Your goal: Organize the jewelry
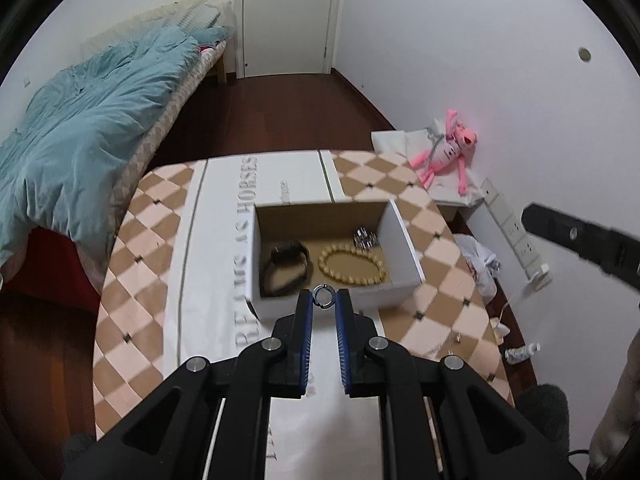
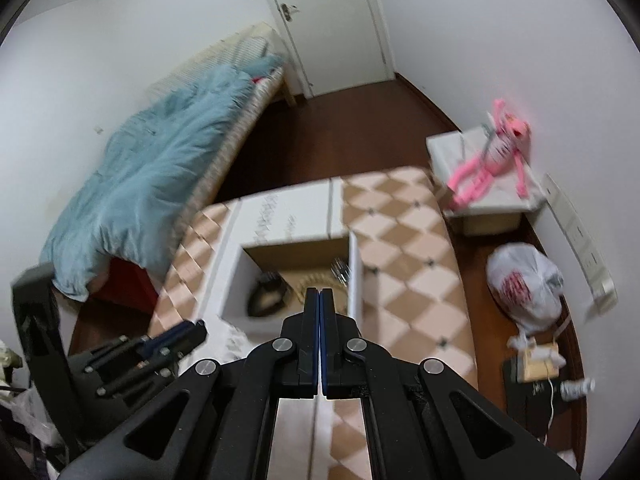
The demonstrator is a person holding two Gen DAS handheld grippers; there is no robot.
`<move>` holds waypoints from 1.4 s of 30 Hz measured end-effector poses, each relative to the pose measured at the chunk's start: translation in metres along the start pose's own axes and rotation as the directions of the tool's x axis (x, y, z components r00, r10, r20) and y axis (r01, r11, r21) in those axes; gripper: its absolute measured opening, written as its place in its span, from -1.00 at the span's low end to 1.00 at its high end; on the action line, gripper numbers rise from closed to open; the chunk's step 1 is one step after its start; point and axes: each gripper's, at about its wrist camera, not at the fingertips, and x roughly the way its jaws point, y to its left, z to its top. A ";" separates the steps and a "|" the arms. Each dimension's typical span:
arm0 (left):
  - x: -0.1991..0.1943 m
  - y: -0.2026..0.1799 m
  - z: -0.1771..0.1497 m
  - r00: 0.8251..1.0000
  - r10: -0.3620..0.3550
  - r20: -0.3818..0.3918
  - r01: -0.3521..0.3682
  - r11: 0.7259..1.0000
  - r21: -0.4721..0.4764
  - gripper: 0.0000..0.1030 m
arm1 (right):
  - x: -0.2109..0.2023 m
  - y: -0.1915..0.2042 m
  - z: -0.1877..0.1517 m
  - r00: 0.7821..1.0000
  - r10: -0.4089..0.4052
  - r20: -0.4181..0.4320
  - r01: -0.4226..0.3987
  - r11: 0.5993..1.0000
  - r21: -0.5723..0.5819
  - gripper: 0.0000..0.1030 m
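Left gripper (image 1: 323,297) pinches a small ring (image 1: 323,295) above the box (image 1: 404,236) edge; right gripper (image 2: 320,294) is fully closed, empty.

Readable txt: one print only

White runner (image 1: 224,208) left of cardboard box (image 1: 400,240): grey caps "…REAMS AS HORSES", partly cut off; smaller print beside it illegible.

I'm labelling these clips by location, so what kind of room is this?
Most likely a bedroom: a bed with a rumpled blue duvet stands along the wall, a closed door behind it, and a pink plush toy sits on a low white stand.
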 end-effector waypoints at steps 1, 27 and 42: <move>0.001 0.002 0.004 1.000 0.000 -0.001 0.000 1.000 -0.003 -0.83 | 0.003 0.003 0.008 1.000 0.007 0.000 -0.007 1.000 -0.007 -1.00; 0.080 -0.019 -0.075 0.976 0.032 -0.213 -0.031 0.999 0.011 -0.83 | 0.105 -0.092 -0.151 0.928 -0.094 -0.360 0.169 0.968 0.184 0.04; 0.048 -0.008 -0.054 0.986 0.000 -0.164 -0.002 1.000 -0.015 -0.83 | 0.055 -0.080 -0.104 0.978 0.021 -0.207 0.037 0.962 0.271 -0.78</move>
